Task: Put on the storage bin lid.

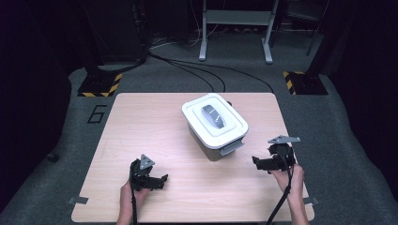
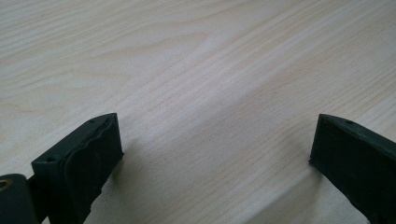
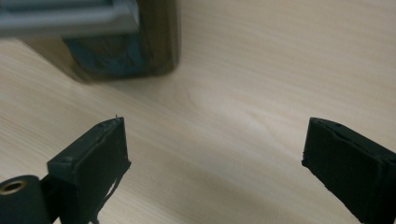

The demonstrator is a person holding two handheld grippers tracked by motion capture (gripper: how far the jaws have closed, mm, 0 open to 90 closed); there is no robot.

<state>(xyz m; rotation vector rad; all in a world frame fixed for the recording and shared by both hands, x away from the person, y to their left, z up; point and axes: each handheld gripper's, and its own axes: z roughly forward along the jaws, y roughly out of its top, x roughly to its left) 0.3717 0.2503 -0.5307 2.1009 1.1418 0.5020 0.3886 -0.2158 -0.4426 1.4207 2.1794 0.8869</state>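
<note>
A storage box [image 1: 215,125] with a white lid and a grey handle on top stands in the middle of the wooden table [image 1: 141,122], a grey latch hanging at its near end. Its dark lower corner [image 3: 116,51] fills the upper left of the right gripper view. My left gripper [image 1: 162,179] rests low over the table at the front left, jaws wide apart with bare wood [image 2: 210,93] between them. My right gripper [image 1: 256,162] hovers just to the right of the box's near end, open and pointing towards it, nothing between its fingers [image 3: 98,158].
Grey carpet surrounds the table, with a number 6 marked at its left [image 1: 96,114]. Black cables [image 1: 206,70] run across the floor behind. Stands with yellow-black striped bases [image 1: 99,84] sit at both back corners, and a metal frame [image 1: 236,28] is farther back.
</note>
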